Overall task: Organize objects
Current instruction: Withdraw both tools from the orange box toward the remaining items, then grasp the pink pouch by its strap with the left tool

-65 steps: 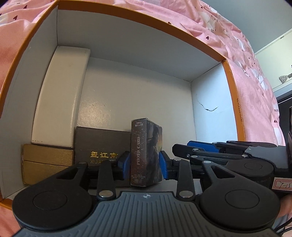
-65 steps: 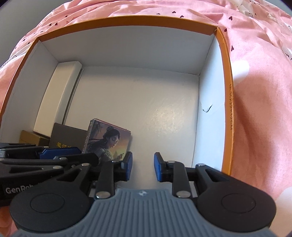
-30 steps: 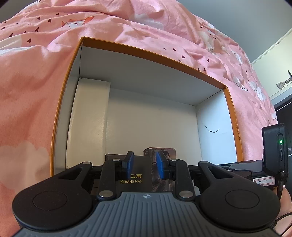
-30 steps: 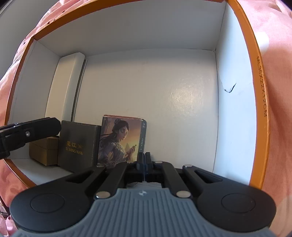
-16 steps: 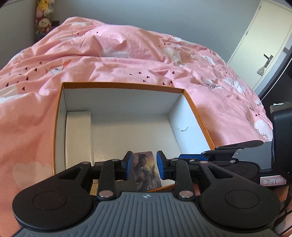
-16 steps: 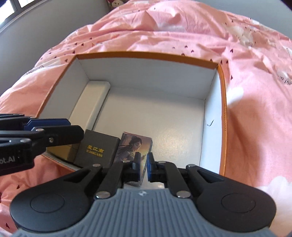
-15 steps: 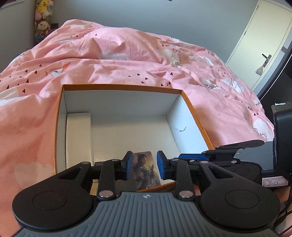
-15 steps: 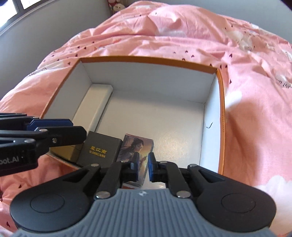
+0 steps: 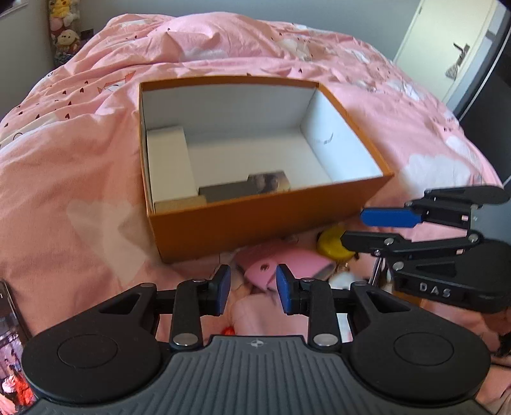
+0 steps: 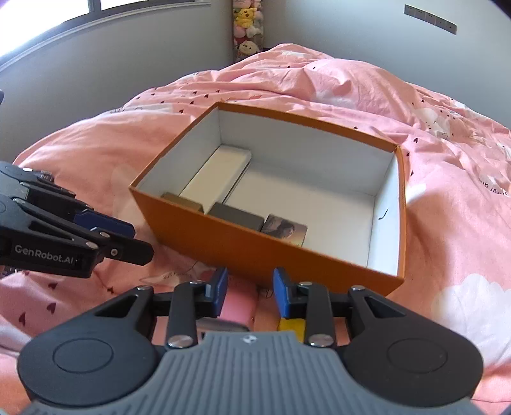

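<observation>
An orange box (image 9: 255, 226) (image 10: 265, 252) with a white inside lies on the pink bed. Along its near wall stand a tan box (image 9: 180, 202), a dark box (image 9: 223, 191) (image 10: 236, 215) and a photo card box (image 9: 270, 182) (image 10: 284, 230). A long white box (image 9: 166, 159) (image 10: 217, 172) lies by the left wall. My left gripper (image 9: 250, 287) (image 10: 140, 239) hovers open in front of the box, holding nothing. My right gripper (image 10: 250, 289) (image 9: 361, 228) is beside it, its jaws opening with nothing gripped. A pink item (image 9: 287, 265) (image 10: 239, 306) and a yellow item (image 9: 333, 244) (image 10: 290, 324) lie below them.
The pink duvet (image 9: 80, 159) spreads around the box. A phone (image 9: 9, 351) lies at the lower left edge. Plush toys (image 10: 247, 28) sit in the far corner, a door (image 9: 447, 48) stands at the right, and a window (image 10: 95, 19) is at the back left.
Both grippers have drawn back and up out of the box, which now looks smaller. The right jaws went from shut to apart. The photo card box stays inside beside the dark box.
</observation>
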The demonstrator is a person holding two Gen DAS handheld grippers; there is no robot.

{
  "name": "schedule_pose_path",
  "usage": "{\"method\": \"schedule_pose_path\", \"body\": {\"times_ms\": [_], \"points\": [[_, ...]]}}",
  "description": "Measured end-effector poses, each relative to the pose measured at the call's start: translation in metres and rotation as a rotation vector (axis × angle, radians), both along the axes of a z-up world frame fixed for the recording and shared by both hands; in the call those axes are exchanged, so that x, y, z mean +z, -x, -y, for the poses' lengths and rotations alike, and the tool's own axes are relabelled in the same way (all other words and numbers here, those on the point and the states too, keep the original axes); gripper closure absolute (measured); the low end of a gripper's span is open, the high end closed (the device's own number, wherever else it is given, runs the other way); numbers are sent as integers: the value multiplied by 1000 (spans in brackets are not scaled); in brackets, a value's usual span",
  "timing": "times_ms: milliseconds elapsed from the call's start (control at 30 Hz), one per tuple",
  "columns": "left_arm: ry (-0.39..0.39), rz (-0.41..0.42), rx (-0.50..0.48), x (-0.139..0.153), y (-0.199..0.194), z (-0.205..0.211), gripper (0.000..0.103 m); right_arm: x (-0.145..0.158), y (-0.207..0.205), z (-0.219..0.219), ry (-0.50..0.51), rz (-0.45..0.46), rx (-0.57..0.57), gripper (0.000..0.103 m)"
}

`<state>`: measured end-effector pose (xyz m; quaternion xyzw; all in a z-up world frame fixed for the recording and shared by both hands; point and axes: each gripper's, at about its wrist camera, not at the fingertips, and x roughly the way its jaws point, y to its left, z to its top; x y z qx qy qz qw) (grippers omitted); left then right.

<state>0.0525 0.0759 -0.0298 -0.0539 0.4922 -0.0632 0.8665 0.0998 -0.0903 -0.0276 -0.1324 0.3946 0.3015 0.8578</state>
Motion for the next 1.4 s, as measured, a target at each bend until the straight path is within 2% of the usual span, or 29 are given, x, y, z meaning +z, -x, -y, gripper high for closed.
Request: {"method": "schedule_pose_path", "body": {"times_ms": [267, 367, 467, 667, 767, 867, 1067, 1167, 1400], "points": [[-133, -149, -220, -30, 37, 22, 70, -20, 43, -8, 52, -79, 129, 70], [-138, -194, -264, -37, 46, 28, 70, -23, 53, -13, 57, -119, 201, 70], [-147, -234, -276, -43, 53, 31, 70, -30, 60, -21, 66, -180, 279, 70], [-173, -239, -273, -37, 59, 32, 70, -49, 60, -37, 107, -316, 386, 69], [-168, -231, -264, -33, 59, 29, 70, -59, 55, -47, 157, -382, 414, 62], [-165, -231, -264, -33, 59, 29, 70, -69, 52, -56, 196, -404, 436, 59], [-166, -238, -253, -34, 60, 29, 70, -80, 57, -67, 257, -379, 468, 59], [-162, -230, -253, -33, 60, 28, 70, -76, 60, -63, 236, -369, 467, 72], [-167, -207, -251, -27, 62, 27, 70, -50, 61, -51, 195, -254, 414, 78]]}}
